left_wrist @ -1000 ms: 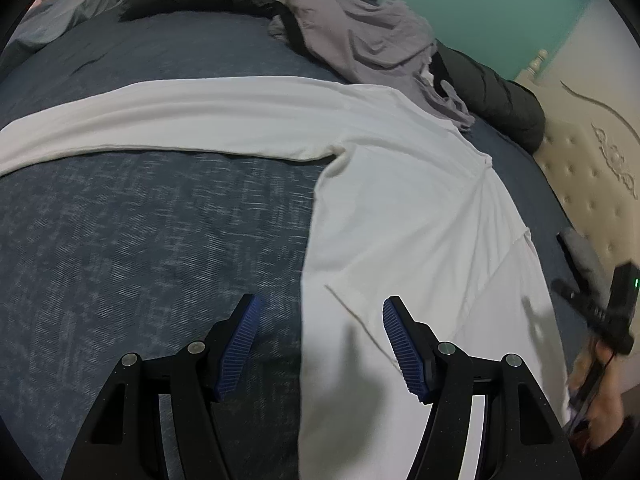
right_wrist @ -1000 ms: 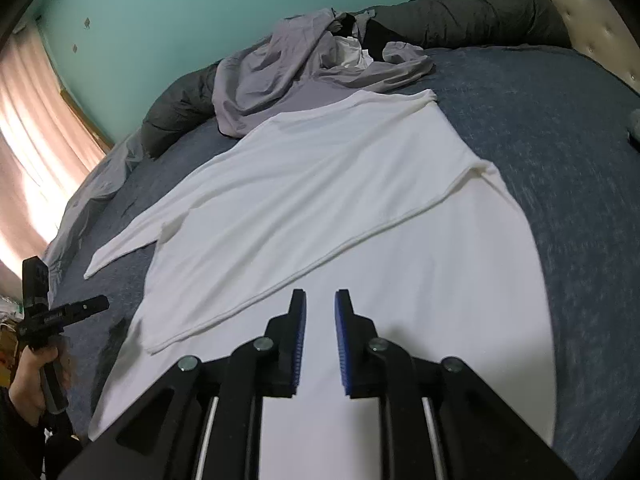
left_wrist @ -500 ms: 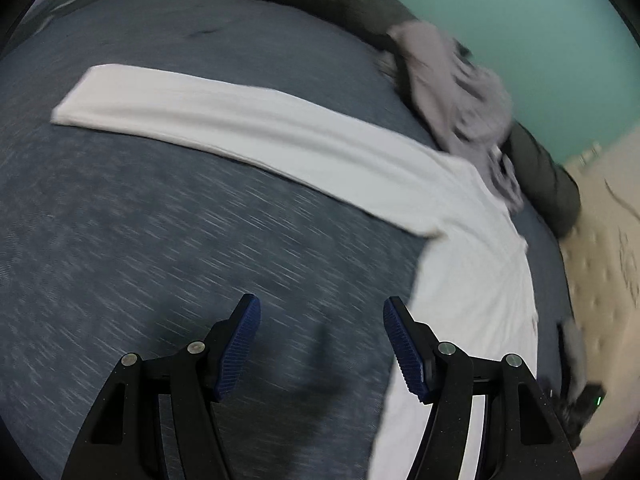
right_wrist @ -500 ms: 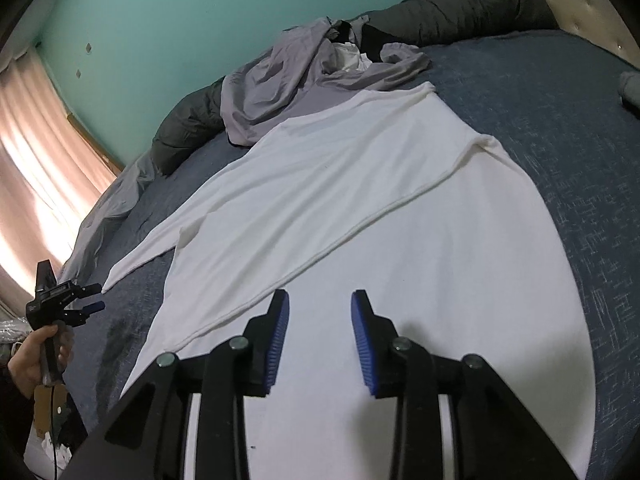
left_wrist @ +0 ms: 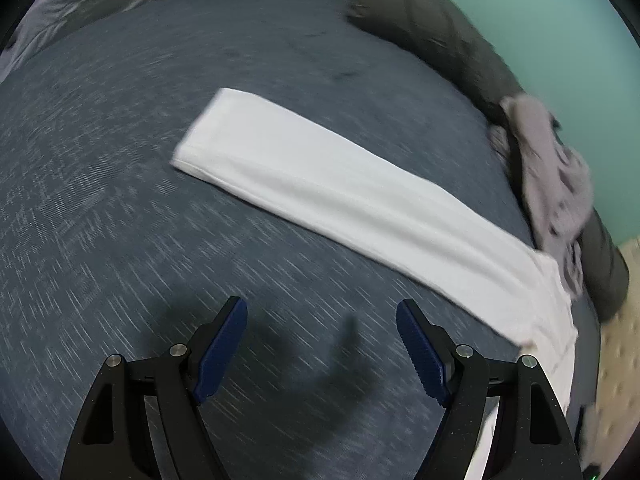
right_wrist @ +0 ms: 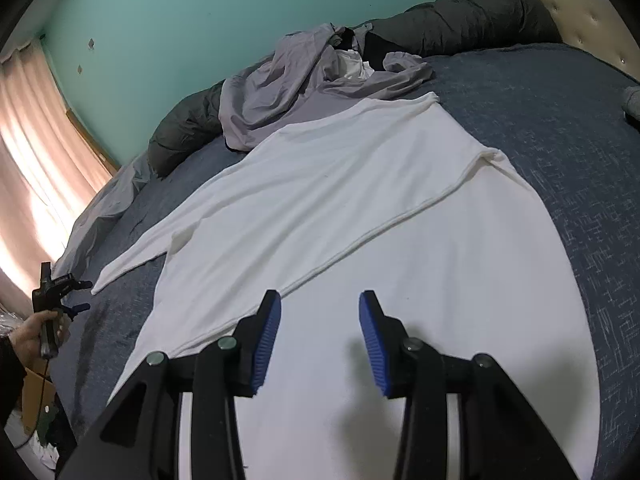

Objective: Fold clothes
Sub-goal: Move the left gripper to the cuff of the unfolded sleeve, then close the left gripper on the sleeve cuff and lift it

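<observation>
A white long-sleeved shirt (right_wrist: 400, 208) lies flat on the blue bedspread (right_wrist: 560, 120), one sleeve folded diagonally across its body. Its other sleeve (left_wrist: 320, 188) stretches out across the bedspread (left_wrist: 100, 180) in the left wrist view, cuff at the upper left. My left gripper (left_wrist: 320, 344) hovers open over bare bedspread, short of that sleeve. My right gripper (right_wrist: 318, 340) is open above the shirt's lower body, with nothing between its fingers. In the right wrist view the left gripper (right_wrist: 60, 292) shows far left, held in a hand.
A heap of grey clothes (right_wrist: 304, 80) lies at the shirt's far end, against a dark rolled duvet (right_wrist: 460, 20). A teal wall stands behind the bed, a padded headboard (right_wrist: 580, 0) at the right, and curtains (right_wrist: 28, 152) at the left.
My left gripper has swung left, off the shirt body toward the outstretched sleeve's cuff. My right gripper has opened from nearly shut and stays over the shirt body.
</observation>
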The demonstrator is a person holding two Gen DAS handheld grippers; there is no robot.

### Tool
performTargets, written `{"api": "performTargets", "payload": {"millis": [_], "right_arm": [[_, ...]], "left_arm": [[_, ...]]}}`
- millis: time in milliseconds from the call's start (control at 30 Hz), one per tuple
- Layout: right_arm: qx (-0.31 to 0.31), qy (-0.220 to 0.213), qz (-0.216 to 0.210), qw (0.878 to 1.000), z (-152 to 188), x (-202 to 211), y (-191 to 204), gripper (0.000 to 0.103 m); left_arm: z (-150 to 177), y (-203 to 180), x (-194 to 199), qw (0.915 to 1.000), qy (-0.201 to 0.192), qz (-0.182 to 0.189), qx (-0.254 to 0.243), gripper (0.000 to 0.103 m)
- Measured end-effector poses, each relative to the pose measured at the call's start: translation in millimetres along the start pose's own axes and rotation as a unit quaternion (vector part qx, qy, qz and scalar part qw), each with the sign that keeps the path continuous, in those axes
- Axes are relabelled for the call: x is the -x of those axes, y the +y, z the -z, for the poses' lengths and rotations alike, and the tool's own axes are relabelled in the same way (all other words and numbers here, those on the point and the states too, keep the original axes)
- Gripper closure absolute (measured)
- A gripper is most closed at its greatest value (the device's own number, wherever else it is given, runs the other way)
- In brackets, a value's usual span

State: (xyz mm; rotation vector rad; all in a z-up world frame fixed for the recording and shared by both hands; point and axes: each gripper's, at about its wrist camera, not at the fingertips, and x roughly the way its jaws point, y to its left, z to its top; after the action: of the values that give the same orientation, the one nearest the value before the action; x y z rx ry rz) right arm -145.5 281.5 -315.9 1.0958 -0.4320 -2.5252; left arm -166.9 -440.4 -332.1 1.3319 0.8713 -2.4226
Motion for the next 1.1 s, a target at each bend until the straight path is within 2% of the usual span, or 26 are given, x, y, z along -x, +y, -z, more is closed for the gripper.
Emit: {"api": "performTargets", "payload": {"millis": [167, 467, 633, 833, 900, 933, 967, 1100], "right_arm": [[-0.006, 0.002, 0.005, 1.0, 0, -3, -2, 0.062], [0.051, 0.01, 0.042, 0.998, 5, -14, 14, 0.061], [0.075, 0.017, 0.055, 0.996, 8, -19, 19, 0.061], [0.07, 0.02, 0.053, 0.996, 9, -21, 18, 0.061], [0.07, 0.02, 0.054, 0.996, 9, -21, 18, 0.061], [0.07, 0.02, 0.054, 0.996, 9, -21, 18, 0.061], [0.07, 0.02, 0.055, 0.996, 9, -21, 18, 0.061], [0.066, 0.02, 0.051, 0.996, 8, -21, 18, 0.061]], "left_arm": [[-21, 24, -12, 0.9993, -0.017, -0.014, 0.031, 0.023], [-47, 48, -33, 0.9965, -0.041, -0.017, 0.071, 0.023], [-54, 50, -39, 0.996, -0.054, -0.024, 0.068, 0.026], [-70, 52, -47, 0.9968, -0.054, -0.027, 0.053, 0.045], [-71, 52, -44, 0.9968, -0.056, -0.031, 0.048, 0.067], [-71, 52, -43, 0.9968, -0.058, -0.034, 0.043, 0.084], [-72, 48, -41, 0.997, -0.059, -0.029, 0.039, 0.092], [-78, 33, -34, 0.9976, -0.064, -0.013, 0.022, 0.096]]}}
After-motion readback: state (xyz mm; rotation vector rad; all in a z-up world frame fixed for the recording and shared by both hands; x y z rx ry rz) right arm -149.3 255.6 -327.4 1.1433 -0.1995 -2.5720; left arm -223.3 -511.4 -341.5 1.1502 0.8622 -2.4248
